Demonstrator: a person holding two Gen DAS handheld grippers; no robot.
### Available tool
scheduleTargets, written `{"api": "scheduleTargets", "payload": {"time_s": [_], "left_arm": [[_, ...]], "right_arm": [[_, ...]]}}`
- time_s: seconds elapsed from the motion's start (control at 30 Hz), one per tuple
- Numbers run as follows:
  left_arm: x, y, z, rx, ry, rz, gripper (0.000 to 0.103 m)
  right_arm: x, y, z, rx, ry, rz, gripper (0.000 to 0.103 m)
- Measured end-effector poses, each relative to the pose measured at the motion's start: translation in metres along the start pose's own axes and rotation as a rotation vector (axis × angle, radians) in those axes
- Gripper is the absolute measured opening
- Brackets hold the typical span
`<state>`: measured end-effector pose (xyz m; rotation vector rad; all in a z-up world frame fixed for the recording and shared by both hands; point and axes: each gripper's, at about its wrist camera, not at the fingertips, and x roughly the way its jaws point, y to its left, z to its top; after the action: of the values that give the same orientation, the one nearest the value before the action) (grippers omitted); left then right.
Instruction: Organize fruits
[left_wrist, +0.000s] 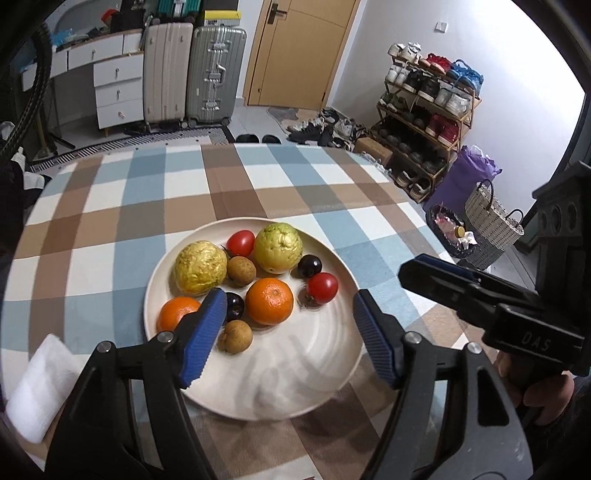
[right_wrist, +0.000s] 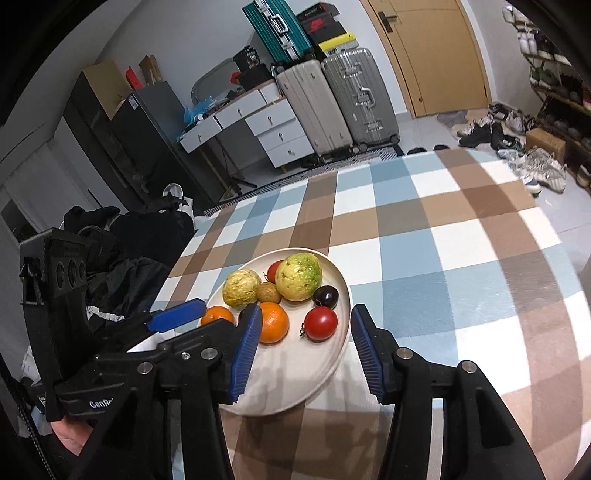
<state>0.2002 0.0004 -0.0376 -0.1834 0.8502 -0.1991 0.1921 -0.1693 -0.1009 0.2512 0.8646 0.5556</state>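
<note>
A cream plate (left_wrist: 325, 369) (right_wrist: 332, 354) on the checked tablecloth holds two yellow-green guavas (left_wrist: 277, 248) (right_wrist: 298, 276), two oranges (left_wrist: 269, 301) (right_wrist: 272, 322), two red tomatoes (left_wrist: 322, 287) (right_wrist: 321, 322), dark plums (left_wrist: 309, 265) (right_wrist: 325, 296) and brown longans (left_wrist: 235, 336). My left gripper (left_wrist: 290, 334) hovers above the plate's near half, open, nothing between its blue pads. My right gripper (right_wrist: 303, 354) hangs over the plate's near right rim, also open and holding nothing. In the left wrist view the right gripper (left_wrist: 443, 273) shows side-on at the right; in the right wrist view the left gripper (right_wrist: 177, 314) shows at the left.
A white foam block (left_wrist: 40, 387) lies at the table's near left. Beyond the table's far edge stand suitcases (left_wrist: 192, 74), a drawer unit (left_wrist: 118, 92), a shoe rack (left_wrist: 428, 110) and baskets (left_wrist: 491, 218). Dark bags (right_wrist: 140, 236) sit left of the table.
</note>
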Motion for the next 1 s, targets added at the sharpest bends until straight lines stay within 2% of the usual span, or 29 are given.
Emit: {"api": "scheduleTargets", "payload": {"time_s": [0.1,0.37,0.53,0.77,0.9,1.0], "left_arm": [[-0.023,-0.005,-0.002,0.003,-0.038,0.02,0.077],[-0.087,-0.012,-0.008,-0.015,-0.147,0.074,0.086],[-0.133,-0.015,-0.016,-0.035,-0.243,0.114,0.102],[-0.189,-0.015,-0.03,-0.057,-0.349,0.125,0.102],[-0.219,-0.014,-0.039,-0.076,-0.418,0.115,0.102],[-0.243,-0.012,-0.048,-0.093,-0.498,0.124,0.102]], "right_arm": [[-0.019,0.008,-0.003,-0.015,-0.039,-0.006,0.057],[-0.078,0.037,-0.011,-0.08,-0.19,-0.006,0.083],[-0.112,0.058,-0.018,-0.125,-0.291,-0.002,0.09],[-0.152,0.086,-0.034,-0.191,-0.431,-0.042,0.1],[-0.169,0.096,-0.041,-0.219,-0.499,-0.064,0.102],[-0.18,0.103,-0.047,-0.239,-0.536,-0.069,0.103]]}}
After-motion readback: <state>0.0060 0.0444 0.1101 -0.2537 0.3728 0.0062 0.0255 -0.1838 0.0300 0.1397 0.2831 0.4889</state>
